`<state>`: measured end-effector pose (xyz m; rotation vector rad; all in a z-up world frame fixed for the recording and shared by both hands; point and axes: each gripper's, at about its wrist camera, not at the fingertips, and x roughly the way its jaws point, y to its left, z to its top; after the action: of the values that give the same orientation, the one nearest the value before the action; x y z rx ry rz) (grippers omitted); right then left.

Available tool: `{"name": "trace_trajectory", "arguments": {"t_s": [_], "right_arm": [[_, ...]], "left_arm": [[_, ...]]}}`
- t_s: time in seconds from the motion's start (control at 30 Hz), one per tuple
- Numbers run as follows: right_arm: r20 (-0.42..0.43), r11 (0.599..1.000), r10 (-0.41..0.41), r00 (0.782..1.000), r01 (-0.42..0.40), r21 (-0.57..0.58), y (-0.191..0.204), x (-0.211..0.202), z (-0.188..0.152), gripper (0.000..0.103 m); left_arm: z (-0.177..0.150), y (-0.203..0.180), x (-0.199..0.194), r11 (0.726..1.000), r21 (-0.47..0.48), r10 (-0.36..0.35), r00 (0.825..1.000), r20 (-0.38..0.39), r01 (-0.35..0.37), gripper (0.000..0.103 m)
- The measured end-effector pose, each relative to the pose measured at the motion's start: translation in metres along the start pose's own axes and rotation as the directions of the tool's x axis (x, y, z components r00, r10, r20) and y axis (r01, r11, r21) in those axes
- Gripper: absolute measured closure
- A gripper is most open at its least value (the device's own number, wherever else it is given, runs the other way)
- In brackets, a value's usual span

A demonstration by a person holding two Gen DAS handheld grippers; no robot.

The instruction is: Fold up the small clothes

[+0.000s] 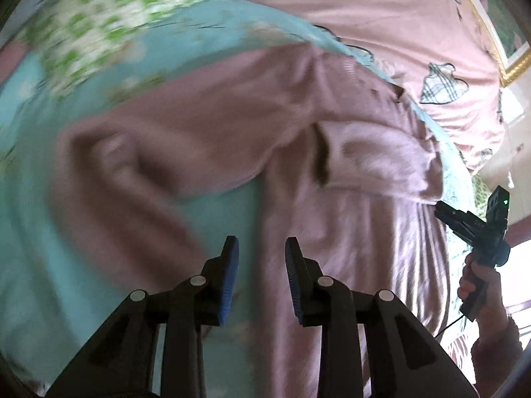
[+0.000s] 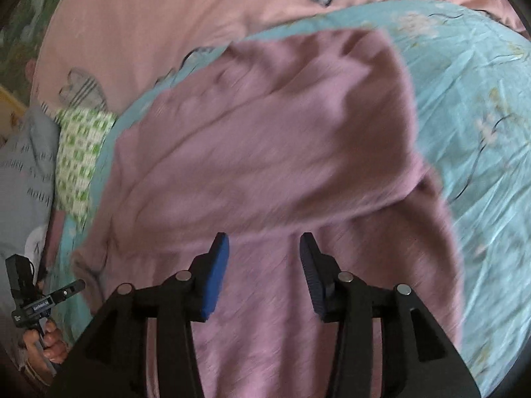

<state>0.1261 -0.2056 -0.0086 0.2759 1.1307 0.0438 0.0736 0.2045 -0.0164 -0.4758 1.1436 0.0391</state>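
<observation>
Two grippers are working over one mauve knit garment (image 2: 265, 152), which is lying spread on a turquoise floral bedsheet (image 2: 481, 116) and filling the centre of both wrist views. In the left wrist view the left gripper (image 1: 262, 248) is hovering low at bottom centre, jaws parted with nothing between them, over the line where the garment's edge is meeting bare sheet; a sleeve-like lobe is curling off toward the left of that frame. At the right edge of the same frame the right gripper (image 1: 441, 210) is sitting against a bunched corner of the fabric, but whether it is pinching it cannot be told from there. In the right wrist view the right gripper (image 2: 264, 248) is showing its blue pads spread apart, with cloth under them and nothing caught between them. The left gripper (image 2: 78, 286) is appearing at the lower left of that view, held in the person's hand (image 2: 49, 341). Both frames are blurring, so seams are hard to read. A green-and-white patterned cloth (image 2: 79, 152) is lying at the left of the right wrist view, beside grey fabric, and a pink quilt with line-drawn hearts (image 1: 381, 16) is crossing the top of the left wrist view. Judging by its drape, the knit is looking soft, light and limp, likely to sag and stretch; pinching at a hem corner or shoulder seam, with both layers caught, seems the best hold.
</observation>
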Motion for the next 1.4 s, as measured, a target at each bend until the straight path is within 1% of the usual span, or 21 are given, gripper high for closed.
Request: {"name": "trace_trajectory", "arguments": {"t_s": [0.2, 0.27, 0.33, 0.4, 0.43, 0.47, 0.5, 0.6, 0.77, 0.8, 0.83, 0.87, 0.9, 0.97, 1.03, 1.1, 1.13, 1.2, 1.27, 1.33, 1.4], "right_arm": [[-0.063, 0.998, 0.04, 0.997, -0.043, -0.042, 0.035, 0.007, -0.027, 0.057], [-0.074, 0.997, 0.049, 0.996, -0.053, -0.049, 0.044, 0.009, -0.033, 0.057], [-0.084, 0.997, 0.053, 0.995, -0.058, -0.049, 0.051, 0.012, -0.036, 0.057], [-0.091, 0.996, 0.057, 0.994, -0.063, -0.057, 0.056, 0.013, -0.038, 0.057], [-0.091, 0.996, 0.06, 0.994, -0.066, -0.06, 0.058, 0.012, -0.038, 0.057], [-0.089, 0.996, 0.063, 0.994, -0.069, -0.064, 0.06, 0.01, -0.038, 0.057], [-0.087, 0.995, 0.065, 0.994, -0.071, -0.068, 0.062, 0.009, -0.039, 0.057], [-0.082, 0.995, 0.059, 0.995, -0.066, -0.076, 0.062, 0.005, -0.04, 0.057], [-0.078, 0.998, 0.041, 0.996, -0.044, -0.046, 0.051, 0.001, -0.041, 0.057], [-0.078, 0.999, 0.036, 0.996, -0.039, -0.038, 0.048, 0.001, -0.042, 0.057], [-0.078, 0.999, 0.034, 0.996, -0.036, -0.029, 0.046, 0.001, -0.042, 0.057], [-0.078, 0.999, 0.036, 0.996, -0.038, -0.023, 0.044, 0.001, -0.042, 0.057], [-0.077, 0.999, 0.037, 0.996, -0.038, -0.017, 0.043, 0.002, -0.042, 0.057], [-0.077, 0.999, 0.037, 0.996, -0.038, -0.016, 0.043, 0.003, -0.042, 0.057], [-0.077, 0.999, 0.046, 0.996, -0.048, -0.022, 0.044, 0.003, -0.042, 0.057], [-0.07, 0.998, 0.055, 0.996, -0.057, -0.034, 0.044, 0.0, -0.042, 0.057], [-0.065, 0.998, 0.056, 0.996, -0.059, -0.036, 0.044, -0.002, -0.042, 0.057], [-0.053, 0.998, 0.054, 0.997, -0.056, -0.028, 0.04, -0.004, -0.04, 0.057], [-0.042, 0.998, 0.057, 0.997, -0.058, -0.006, 0.034, -0.006, -0.038, 0.057], [-0.027, 0.998, 0.054, 0.998, -0.054, 0.017, 0.025, -0.008, -0.034, 0.057], [-0.01, 0.998, 0.044, 0.999, -0.044, 0.043, 0.015, -0.012, -0.032, 0.057]], "left_arm": [[-0.036, 0.055, -0.029, 0.987, -0.158, 0.036, 0.999, 0.026, -0.032, 0.072], [-0.039, 0.069, -0.024, 0.979, -0.202, 0.043, 0.999, 0.015, -0.039, 0.072], [-0.036, 0.074, -0.016, 0.975, -0.222, 0.02, 1.0, 0.006, -0.018, 0.072], [-0.033, 0.077, -0.006, 0.974, -0.225, 0.039, 0.999, -0.004, -0.039, 0.067], [-0.03, 0.076, 0.0, 0.973, -0.227, 0.041, 0.999, -0.01, -0.042, 0.061], [-0.03, 0.076, 0.005, 0.971, -0.234, 0.038, 0.999, -0.017, -0.041, 0.058], [-0.029, 0.077, 0.01, 0.967, -0.249, 0.039, 0.999, -0.028, -0.045, 0.058], [-0.029, 0.082, 0.019, 0.955, -0.291, 0.044, 0.998, -0.048, -0.056, 0.058], [-0.033, 0.087, 0.019, 0.946, -0.318, 0.05, 0.998, -0.038, -0.06, 0.058], [-0.032, 0.087, 0.02, 0.946, -0.318, 0.051, 0.998, -0.036, -0.059, 0.061], [-0.031, 0.086, 0.023, 0.948, -0.312, 0.054, 0.998, -0.033, -0.061, 0.066], [-0.028, 0.083, 0.026, 0.953, -0.295, 0.059, 0.998, -0.025, -0.064, 0.088], [-0.026, 0.08, 0.029, 0.959, -0.275, 0.065, 0.998, -0.021, -0.068, 0.096], [-0.02, 0.07, 0.031, 0.968, -0.232, 0.098, 0.995, -0.003, -0.096, 0.098], [-0.012, 0.048, 0.02, 0.982, -0.168, 0.1, 0.993, 0.056, -0.09, 0.099], [0.0, 0.02, 0.003, 0.994, -0.097, 0.059, 0.991, 0.119, -0.047, 0.099], [0.009, 0.001, -0.007, 0.999, -0.054, 0.014, 0.989, 0.15, -0.006, 0.099], [0.026, -0.034, -0.02, 0.999, 0.026, -0.051, 0.98, 0.192, 0.046, 0.099], [0.044, -0.077, -0.026, 0.987, 0.125, -0.129, 0.969, 0.213, 0.104, 0.099], [0.061, -0.12, -0.023, 0.964, 0.216, -0.202, 0.956, 0.212, 0.156, 0.099], [0.076, -0.164, -0.009, 0.936, 0.295, -0.257, 0.947, 0.191, 0.194, 0.099]]}}
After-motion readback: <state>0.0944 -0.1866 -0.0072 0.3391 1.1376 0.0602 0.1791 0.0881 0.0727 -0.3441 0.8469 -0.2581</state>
